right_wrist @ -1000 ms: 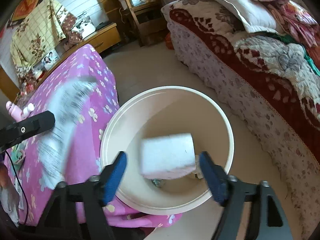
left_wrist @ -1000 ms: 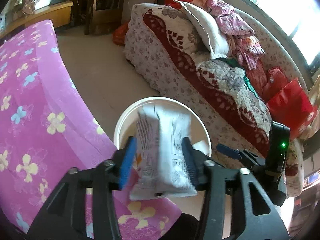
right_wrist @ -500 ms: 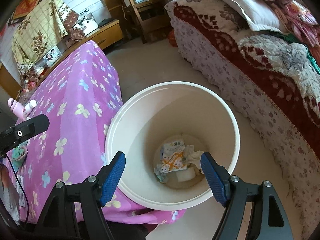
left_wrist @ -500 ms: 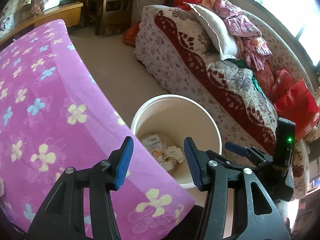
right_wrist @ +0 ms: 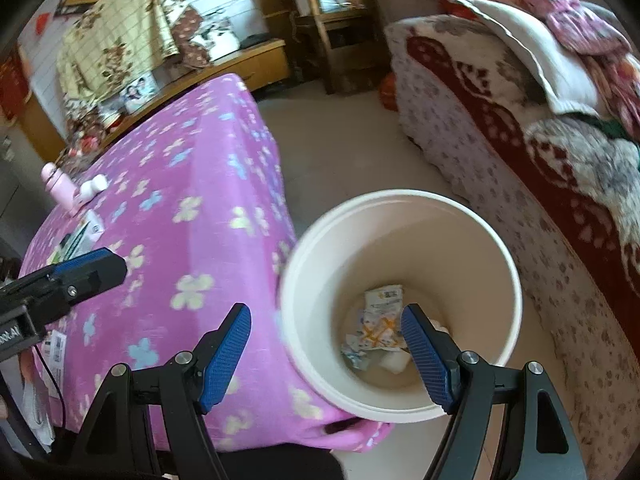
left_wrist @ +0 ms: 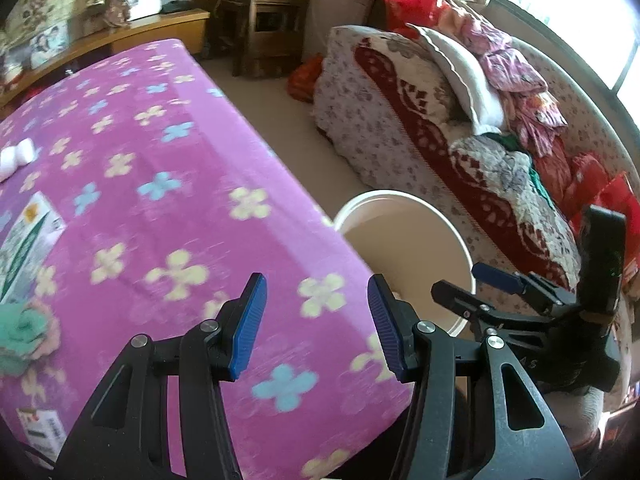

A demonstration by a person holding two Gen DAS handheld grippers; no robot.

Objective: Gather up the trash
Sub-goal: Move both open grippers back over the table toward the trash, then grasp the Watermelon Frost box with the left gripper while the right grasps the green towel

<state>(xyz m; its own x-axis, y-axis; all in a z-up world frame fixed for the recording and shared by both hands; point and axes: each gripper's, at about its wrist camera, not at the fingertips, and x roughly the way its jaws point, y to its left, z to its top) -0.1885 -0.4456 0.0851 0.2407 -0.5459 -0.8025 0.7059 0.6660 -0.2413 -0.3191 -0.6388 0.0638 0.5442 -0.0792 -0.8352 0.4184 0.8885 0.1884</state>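
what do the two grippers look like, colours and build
Both match: the left gripper and right gripper have black angular frames with silver bolt heads and blue ribbed finger pads. White lettering marks the black bodies. A thin black cable hangs by the left one. No hands or sleeves show.

The left gripper [left_wrist: 316, 320] is swinging away from the white bucket [left_wrist: 460, 236] and out over the purple flowered tablecloth [left_wrist: 160, 208], its jaws now empty and apart where a second ago they pinched a white printed wrapper. That wrapper is now lying in the bucket bottom among the wrappers [right_wrist: 380, 328], with the white block that was falling. The right gripper [right_wrist: 326, 356] is drifting slightly leftward above the bucket rim [right_wrist: 516, 280].
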